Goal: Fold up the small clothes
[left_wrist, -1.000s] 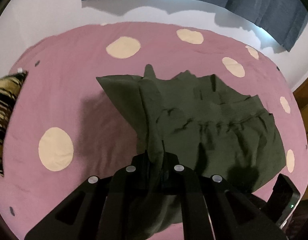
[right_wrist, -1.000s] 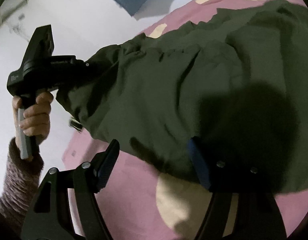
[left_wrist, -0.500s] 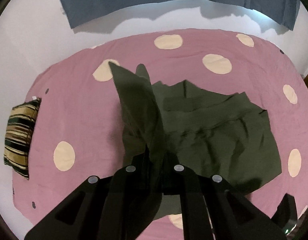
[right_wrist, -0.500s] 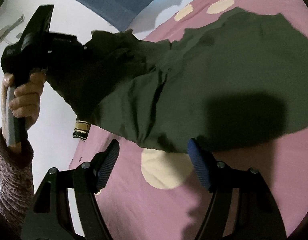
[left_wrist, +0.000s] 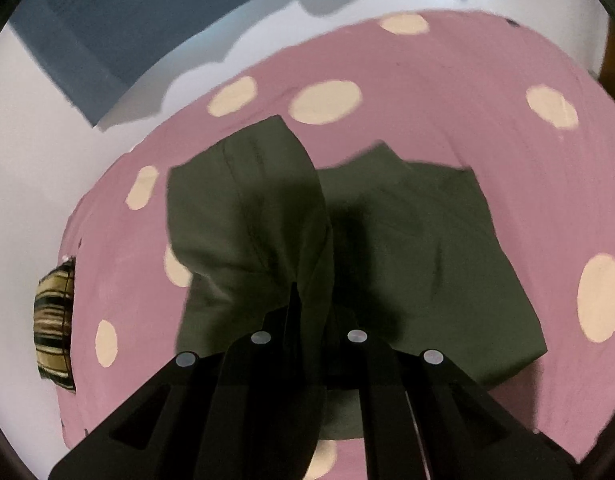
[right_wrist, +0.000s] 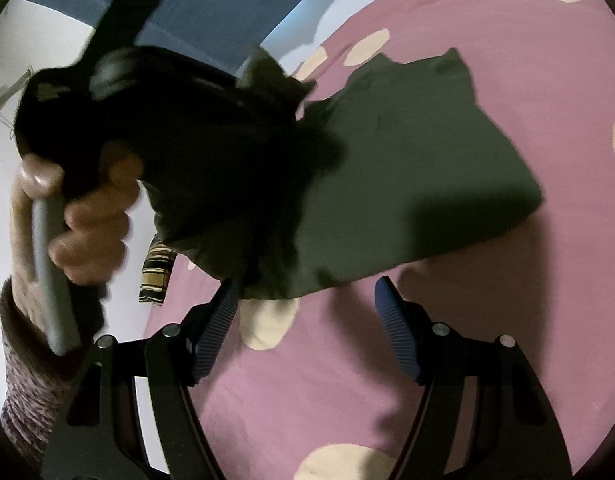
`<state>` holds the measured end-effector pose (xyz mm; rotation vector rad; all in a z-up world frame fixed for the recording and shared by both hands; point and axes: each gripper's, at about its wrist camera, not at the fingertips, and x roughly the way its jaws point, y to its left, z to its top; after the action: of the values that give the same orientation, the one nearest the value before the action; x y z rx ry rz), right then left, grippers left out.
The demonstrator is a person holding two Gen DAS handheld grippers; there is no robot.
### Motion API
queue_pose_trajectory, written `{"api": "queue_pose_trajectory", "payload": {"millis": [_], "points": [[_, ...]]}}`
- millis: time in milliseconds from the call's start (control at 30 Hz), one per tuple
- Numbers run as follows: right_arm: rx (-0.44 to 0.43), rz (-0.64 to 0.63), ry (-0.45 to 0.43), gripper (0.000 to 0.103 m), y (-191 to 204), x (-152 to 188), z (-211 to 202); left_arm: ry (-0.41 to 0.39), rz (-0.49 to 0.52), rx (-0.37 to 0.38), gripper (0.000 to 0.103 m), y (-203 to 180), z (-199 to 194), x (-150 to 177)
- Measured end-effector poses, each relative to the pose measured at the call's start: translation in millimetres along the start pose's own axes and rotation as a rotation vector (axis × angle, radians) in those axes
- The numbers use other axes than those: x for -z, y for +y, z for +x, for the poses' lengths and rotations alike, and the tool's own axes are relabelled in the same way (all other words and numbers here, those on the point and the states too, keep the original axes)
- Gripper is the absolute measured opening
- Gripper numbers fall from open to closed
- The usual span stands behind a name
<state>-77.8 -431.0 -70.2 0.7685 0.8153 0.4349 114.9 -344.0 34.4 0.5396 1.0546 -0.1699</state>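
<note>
One dark green garment (left_wrist: 419, 248) lies in the middle of the frame on one pink dotted sheet (left_wrist: 447, 92); the left gripper (left_wrist: 307, 320) is clamped on its lifted flap; the right gripper (right_wrist: 307, 312) stands open, empty, at the lower edge; one striped cushion (left_wrist: 55, 336) lies at far left.

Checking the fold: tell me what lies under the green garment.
Under the green garment shows only the pink dotted sheet, with a cream dot peeking out at its near edge. Anything beneath its middle is covered.
</note>
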Motion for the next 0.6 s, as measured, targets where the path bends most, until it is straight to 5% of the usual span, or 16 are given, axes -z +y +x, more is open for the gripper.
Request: {"api": "queue_pose_trajectory", "payload": {"millis": [333,600], "points": [[0.009,0.104,0.004,0.071,-38.8,9.4,-20.8,-0.023,0.074,-0.133,0.014,-55.3,26.2,15.7],[0.012,0.121,0.001,0.071,-48.3,9.2,-27.8,-0.090,0.044,0.002,0.043,-59.3,-12.3,21.0]]}}
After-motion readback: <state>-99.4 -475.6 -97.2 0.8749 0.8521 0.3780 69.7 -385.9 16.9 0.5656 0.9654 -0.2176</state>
